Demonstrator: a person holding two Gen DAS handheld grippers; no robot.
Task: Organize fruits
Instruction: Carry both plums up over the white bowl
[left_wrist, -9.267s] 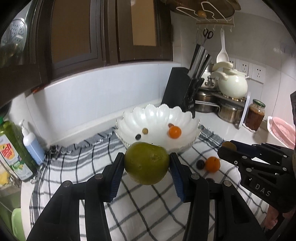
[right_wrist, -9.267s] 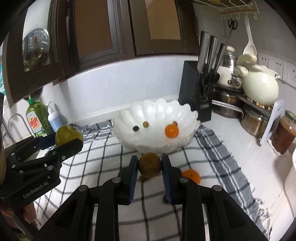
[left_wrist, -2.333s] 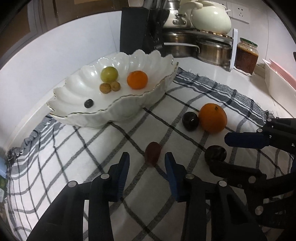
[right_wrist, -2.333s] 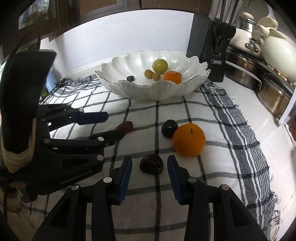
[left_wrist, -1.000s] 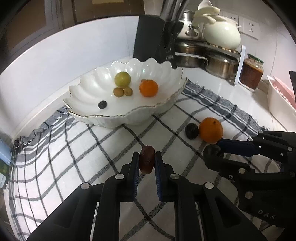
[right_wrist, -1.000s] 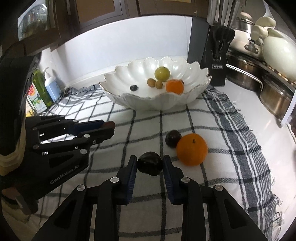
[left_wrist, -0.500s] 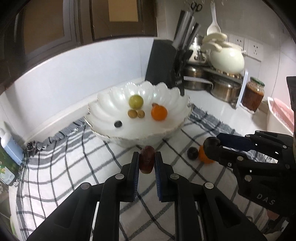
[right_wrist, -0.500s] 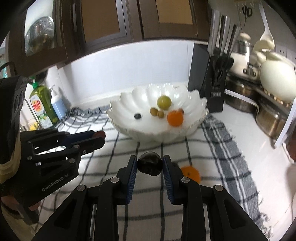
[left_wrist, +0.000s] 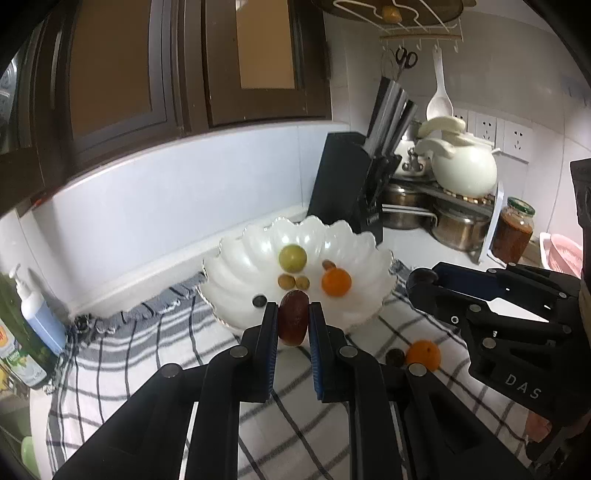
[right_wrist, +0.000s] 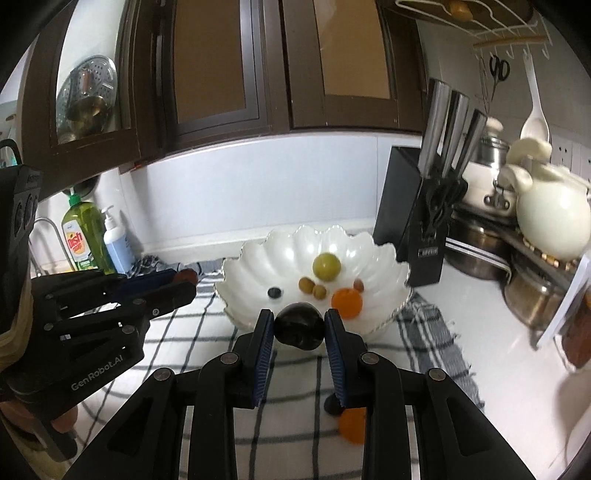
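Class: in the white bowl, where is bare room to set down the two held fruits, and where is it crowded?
The white bowl is bare along its left side, left of the dark berry. The middle is crowded: green fruit, two small brown fruits, orange.

The left gripper (left_wrist: 293, 325) is pinching a reddish-brown fruit (left_wrist: 293, 322) between its blue pads, holding it above the checked cloth (left_wrist: 155, 354) in front of the white bowl (left_wrist: 243, 280). A green fruit (left_wrist: 292, 258), two small tan ones, an orange (left_wrist: 335, 282) and a dark berry (left_wrist: 259, 301) are sitting in the bowl. The right gripper (left_wrist: 421, 281) is gripping a dark fruit (left_wrist: 419, 276) at the right. Another orange (left_wrist: 423, 354) and a dark fruit are lying on the cloth.
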